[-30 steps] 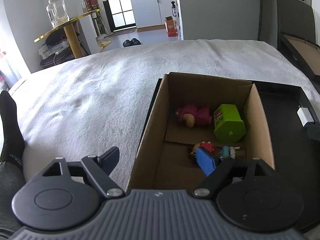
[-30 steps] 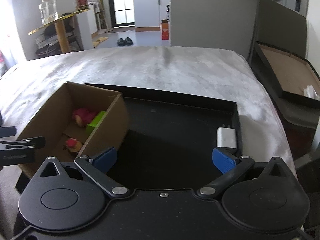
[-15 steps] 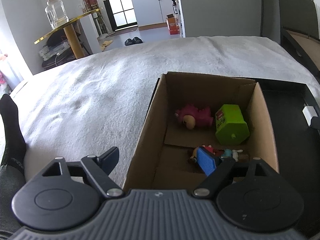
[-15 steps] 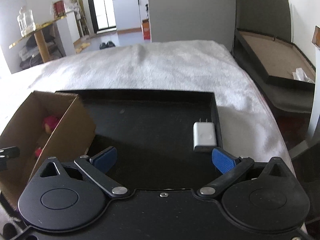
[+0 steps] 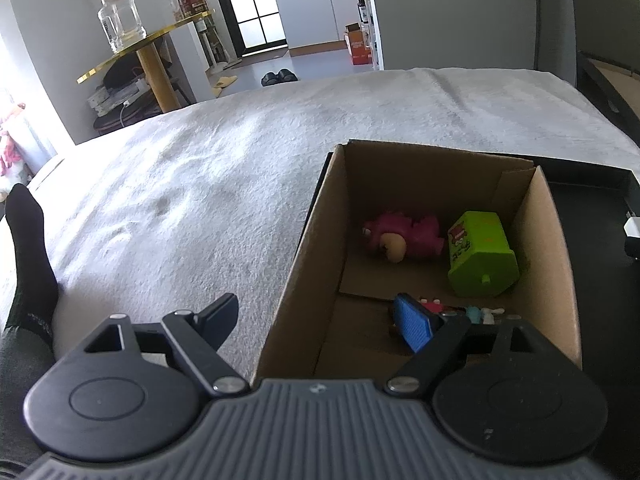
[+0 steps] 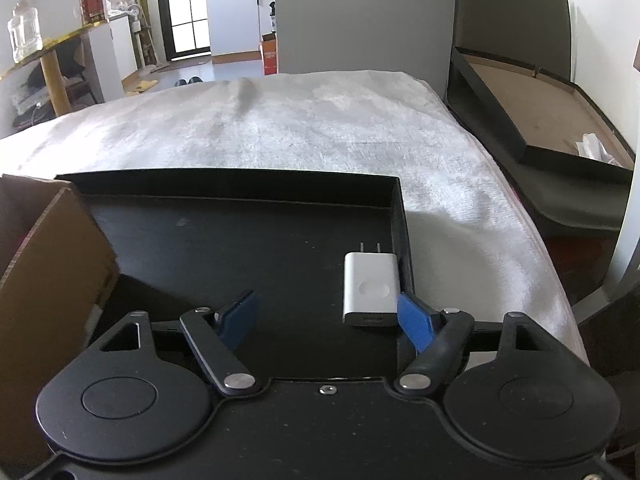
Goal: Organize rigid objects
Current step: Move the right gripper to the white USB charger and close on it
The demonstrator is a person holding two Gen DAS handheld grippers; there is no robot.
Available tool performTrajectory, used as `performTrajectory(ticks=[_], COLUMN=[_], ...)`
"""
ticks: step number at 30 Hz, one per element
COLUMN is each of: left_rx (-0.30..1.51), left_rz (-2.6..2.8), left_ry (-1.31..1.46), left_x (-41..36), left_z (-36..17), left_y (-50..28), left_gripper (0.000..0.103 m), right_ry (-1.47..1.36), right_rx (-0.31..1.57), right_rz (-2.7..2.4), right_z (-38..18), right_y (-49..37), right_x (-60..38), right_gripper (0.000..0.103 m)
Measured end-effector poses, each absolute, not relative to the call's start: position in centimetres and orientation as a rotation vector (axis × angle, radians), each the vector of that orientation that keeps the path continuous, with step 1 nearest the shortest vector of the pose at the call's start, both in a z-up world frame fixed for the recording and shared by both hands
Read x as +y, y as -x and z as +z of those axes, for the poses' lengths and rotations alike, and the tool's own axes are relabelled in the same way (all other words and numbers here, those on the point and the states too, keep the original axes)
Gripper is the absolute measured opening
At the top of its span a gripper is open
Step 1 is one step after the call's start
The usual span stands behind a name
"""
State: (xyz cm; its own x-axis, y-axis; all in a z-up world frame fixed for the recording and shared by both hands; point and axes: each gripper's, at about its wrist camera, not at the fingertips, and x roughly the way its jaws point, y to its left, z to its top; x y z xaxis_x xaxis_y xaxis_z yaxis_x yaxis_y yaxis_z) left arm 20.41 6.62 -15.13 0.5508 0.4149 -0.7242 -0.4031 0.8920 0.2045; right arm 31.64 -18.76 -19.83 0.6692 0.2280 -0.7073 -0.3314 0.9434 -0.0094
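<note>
On the black tray [image 6: 280, 248], near its right wall, lies the white charger [image 6: 370, 288]; our right gripper [image 6: 328, 314] has just been closing, one pad beside the charger, not yet clamping it. Our left gripper [image 5: 316, 320] gapes wide over the cardboard box [image 5: 316, 240] wall, holding nothing.

White blanket [image 5: 208, 184] foreground; gold side table [image 5: 156, 60], glass-paned door [image 5: 256, 4] behind.

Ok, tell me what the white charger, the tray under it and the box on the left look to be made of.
White charger: likely hard plastic, smooth satin shell, with two metal prongs. Black tray: unclear, maybe coated board or plastic; matte, dusty, thin straight walls. Box: corrugated cardboard, raw brown, with a folded flap and a fluted cut edge in the right wrist view.
</note>
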Motion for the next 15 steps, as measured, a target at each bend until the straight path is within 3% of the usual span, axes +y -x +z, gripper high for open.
performTrajectory(ticks=[15], left_rx=[0.866], left_rz=[0.485], left_ry=[-0.016], left_x=[6.6], left_z=[-15.5], left_y=[-20.3], left_gripper=[0.084], right_ry=[0.165], right_rx=[0.817], right_rz=[0.261], right_z=[-21.8], right_y=[-34.5], right_x=[-17.7], right_gripper=[0.067])
